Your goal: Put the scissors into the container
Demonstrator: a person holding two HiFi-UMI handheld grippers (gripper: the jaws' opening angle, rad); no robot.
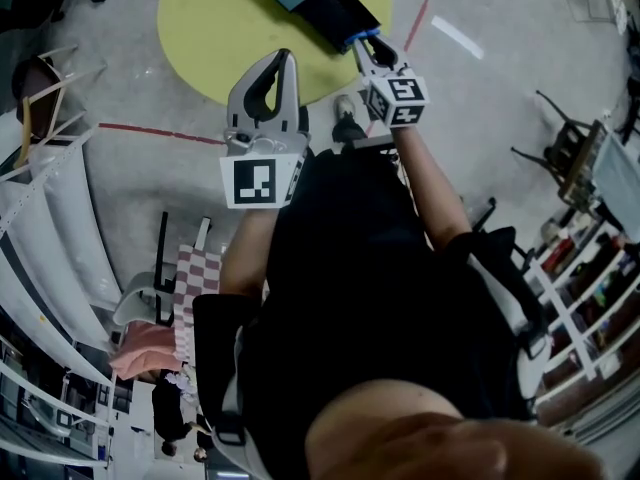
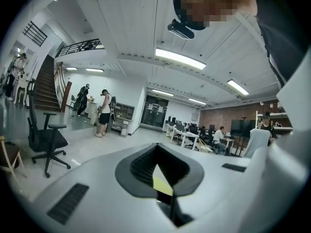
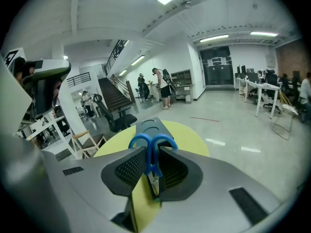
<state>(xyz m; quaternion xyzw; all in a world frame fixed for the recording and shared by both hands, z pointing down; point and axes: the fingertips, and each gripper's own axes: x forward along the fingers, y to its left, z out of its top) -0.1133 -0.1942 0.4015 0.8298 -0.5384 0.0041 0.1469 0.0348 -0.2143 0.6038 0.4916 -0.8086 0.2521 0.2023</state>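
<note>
1. The right hand-held gripper [image 3: 153,154] is squeezed shut on the scissors [image 3: 151,163]. The blades go down between its two dark pads, and the blue handle rings stick out in front.
2. The left hand-held gripper [image 2: 156,165] holds nothing. Its jaws are closed together, and only a thin bit of yellow shows through them. It is lifted up, away from the work, and points out into the room.
3. So the picking up is done. The scissors are off the tabletop [image 3: 190,136] and up in the air, over the near side of it.
4. The putting in is not done yet. The container [image 3: 146,127] is the dark box lying on the round yellow tabletop, just past the blue rings. The scissors are close to it but not inside it.
5. What is left, I think: move the scissors over the box, lower them, and let go.
6. The scissors are small, with two bright blue rings side by side and shiny metal blades. The blades look closed. The scissors seem to sit straight and snug in the grip.
</note>
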